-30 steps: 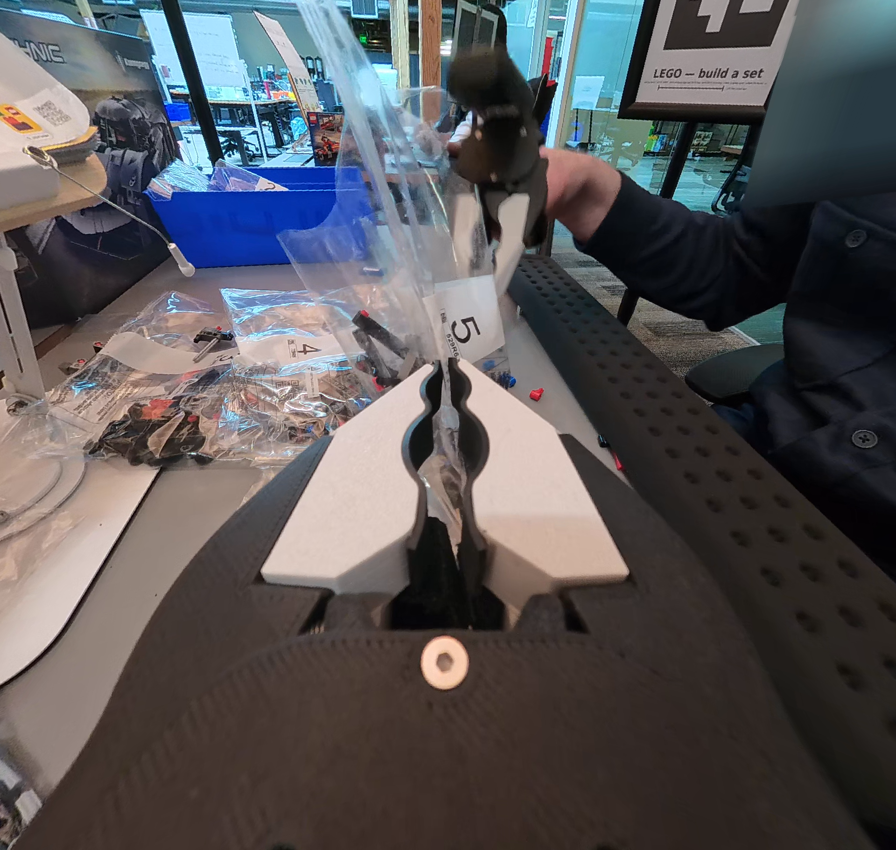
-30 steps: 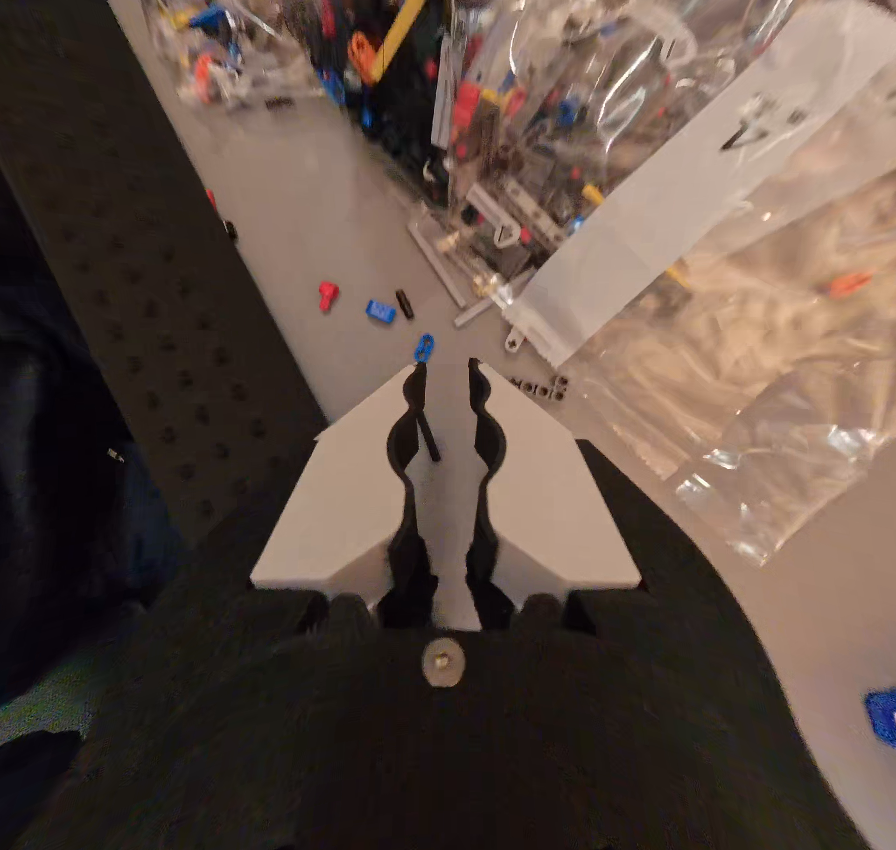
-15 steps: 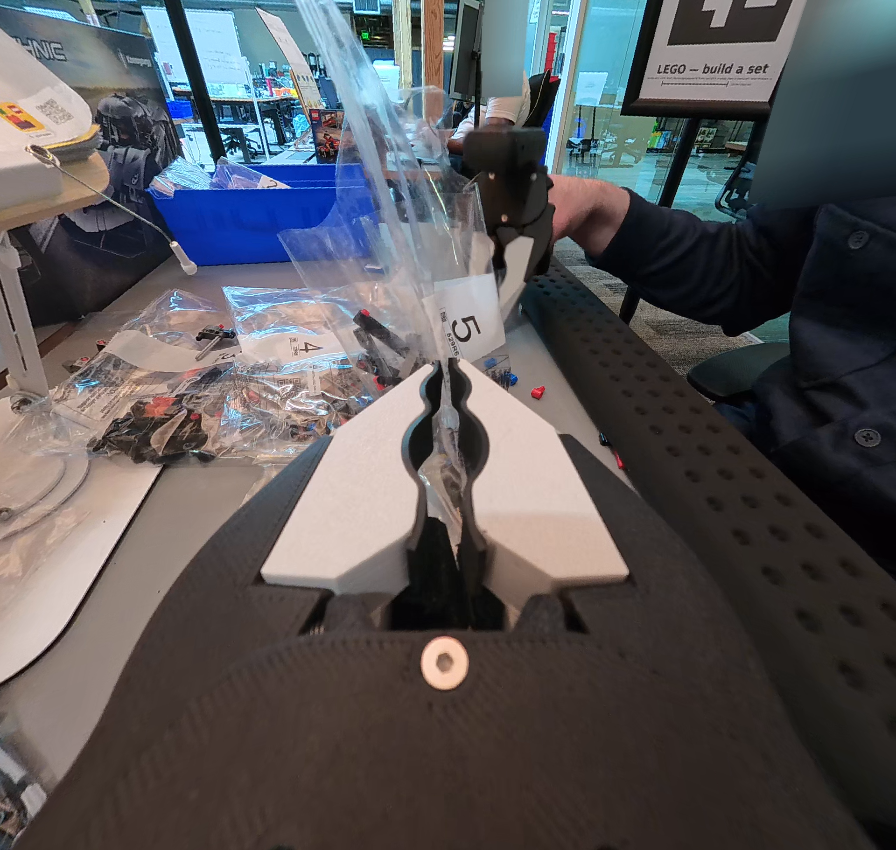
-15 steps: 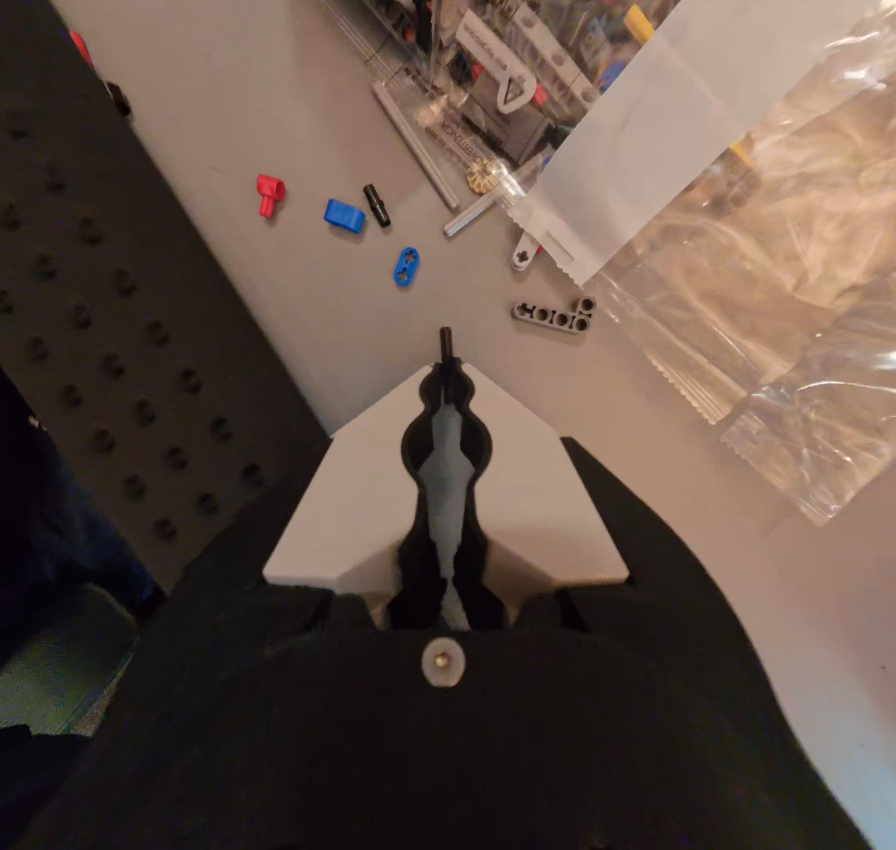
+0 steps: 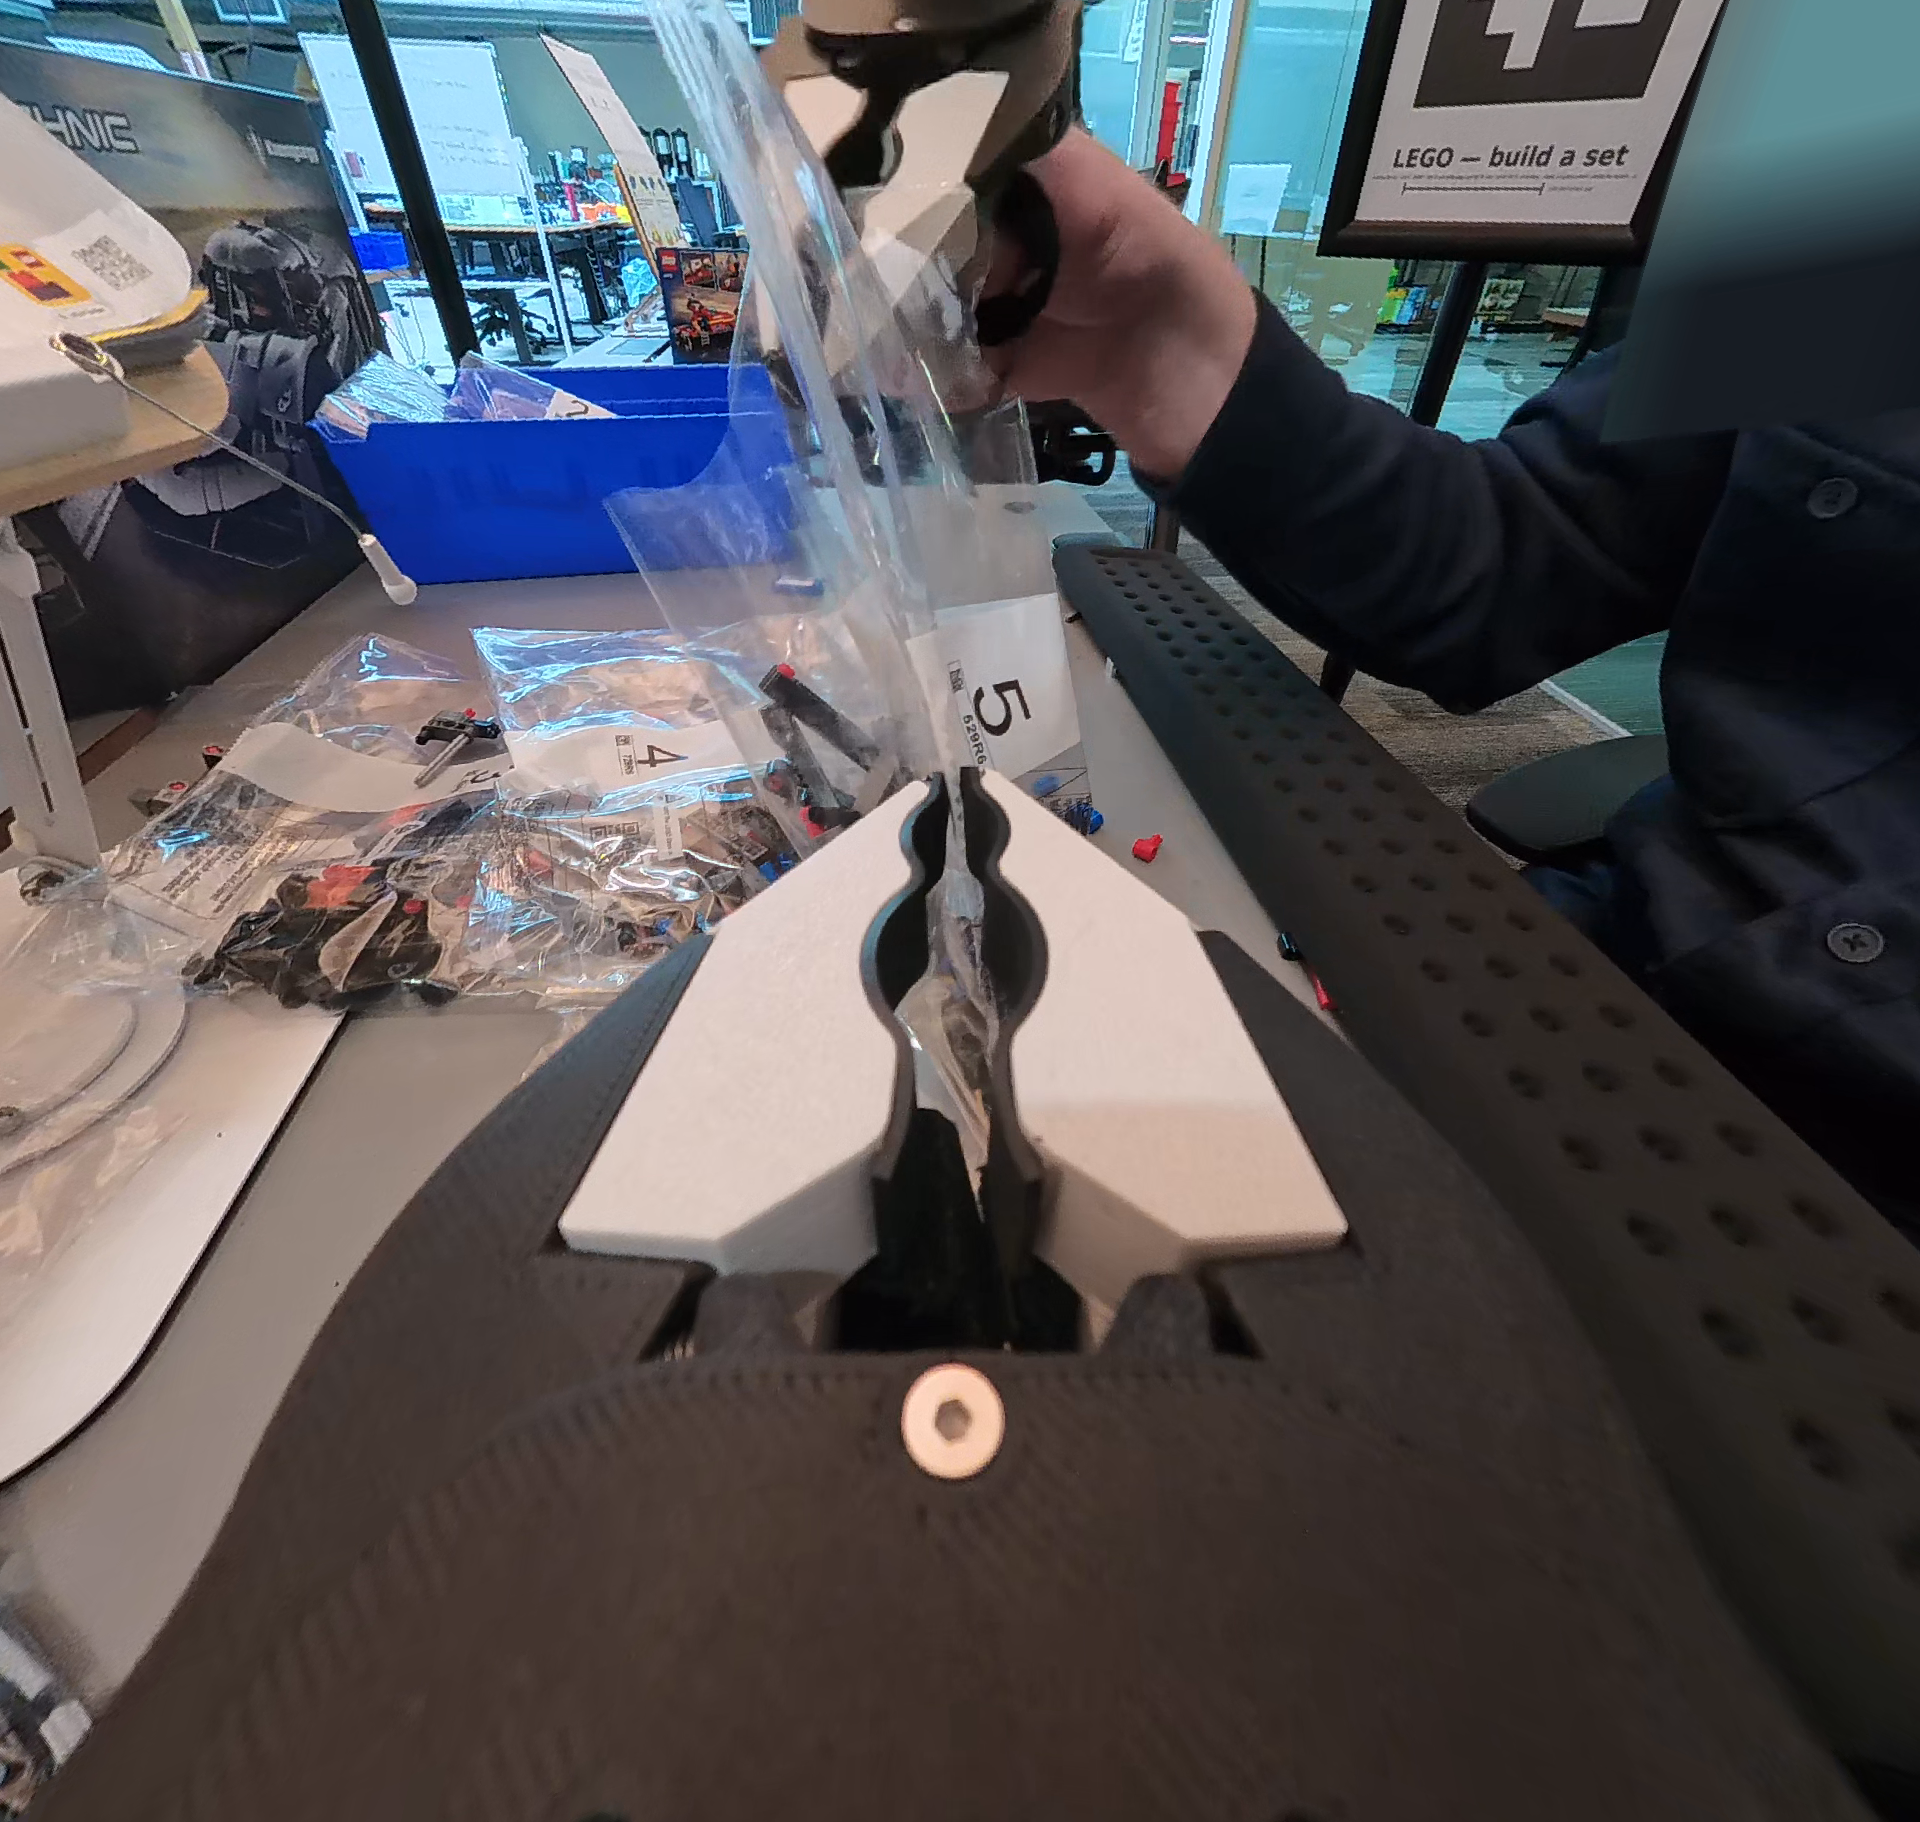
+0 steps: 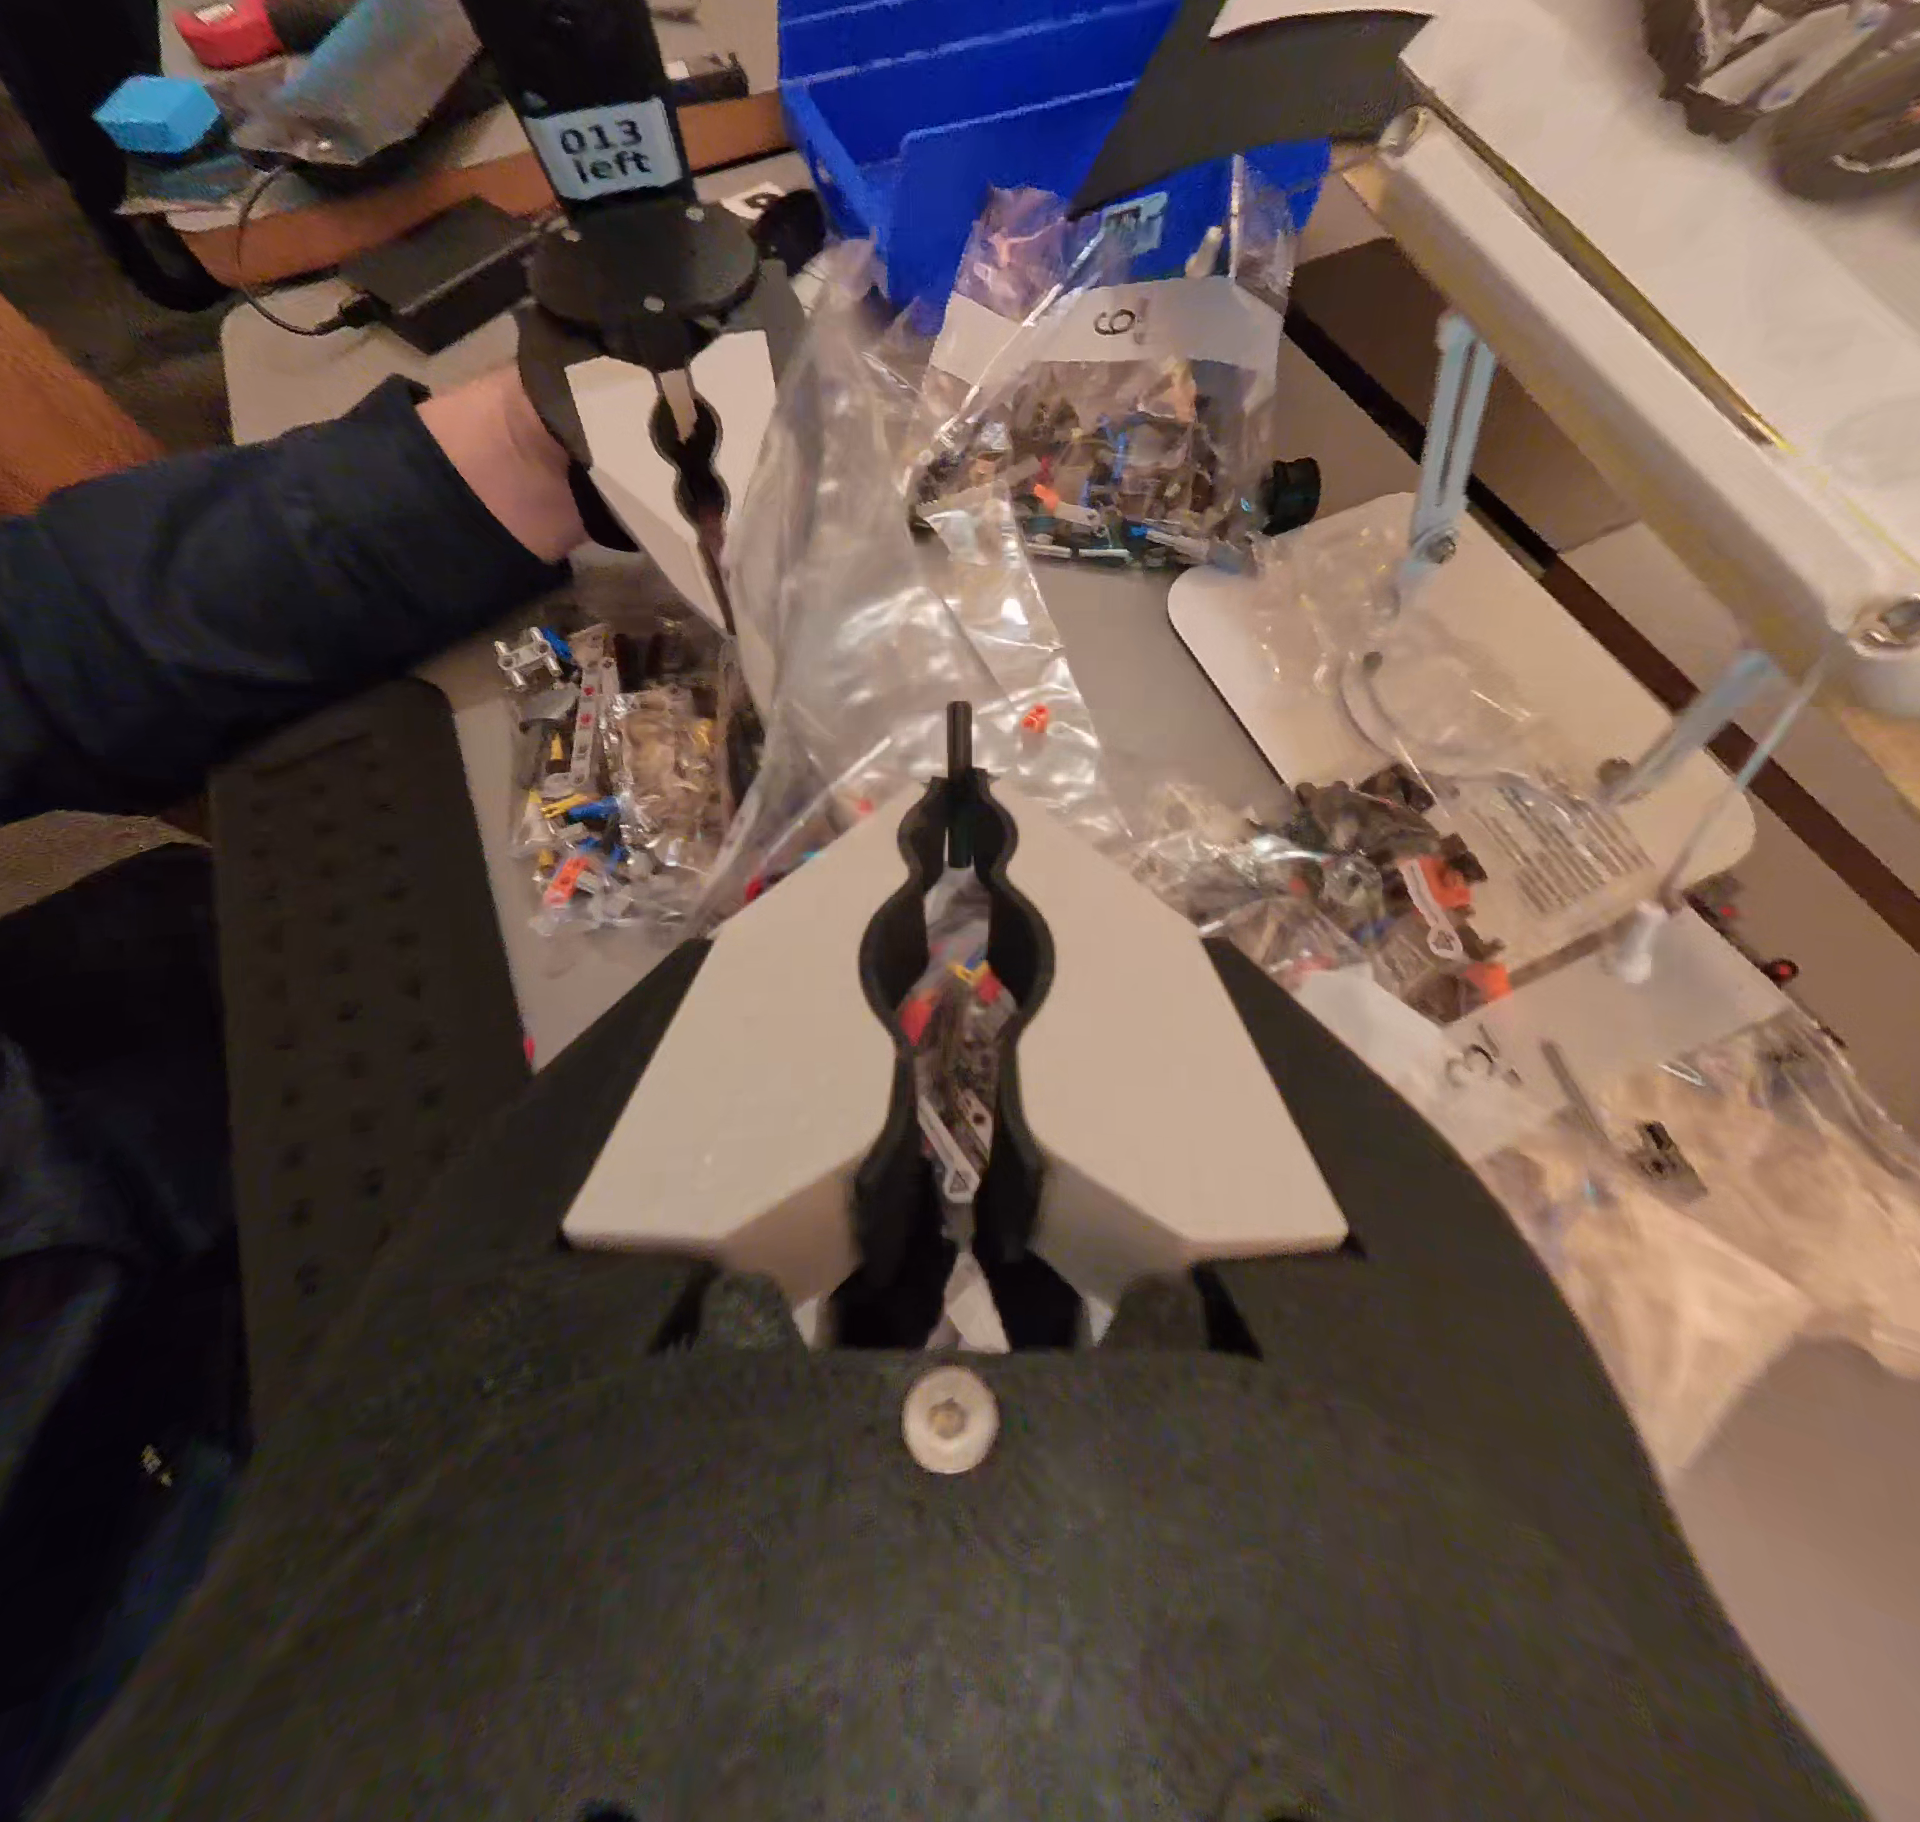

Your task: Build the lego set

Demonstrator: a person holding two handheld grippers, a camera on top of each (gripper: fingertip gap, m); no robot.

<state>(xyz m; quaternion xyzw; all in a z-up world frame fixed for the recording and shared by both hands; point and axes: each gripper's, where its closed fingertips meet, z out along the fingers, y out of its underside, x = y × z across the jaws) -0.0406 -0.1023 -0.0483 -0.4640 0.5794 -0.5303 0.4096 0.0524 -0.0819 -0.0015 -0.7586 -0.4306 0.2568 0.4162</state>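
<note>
Gripping clear plastic bag (image 5: pixel 883 484) by its edge, left tongs (image 5: pixel 951 785) clenched, bag standing up above counter (image 5: pixel 343 1128). Right tongs (image 6: pixel 958 785) clenched on small black pin (image 6: pixel 958 764), raised over bags of parts (image 6: pixel 1101 463). Blue bin (image 5: pixel 540 484) at counter's far side. Loose red piece (image 5: pixel 1145 847) lying beside perforated black panel (image 5: pixel 1455 941).

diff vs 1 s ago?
Right gripper closed its jaws on a small black pin, picked off the table, then rose beside the clear bag. Left gripper stays shut on that bag; other bags unmoved.
</note>
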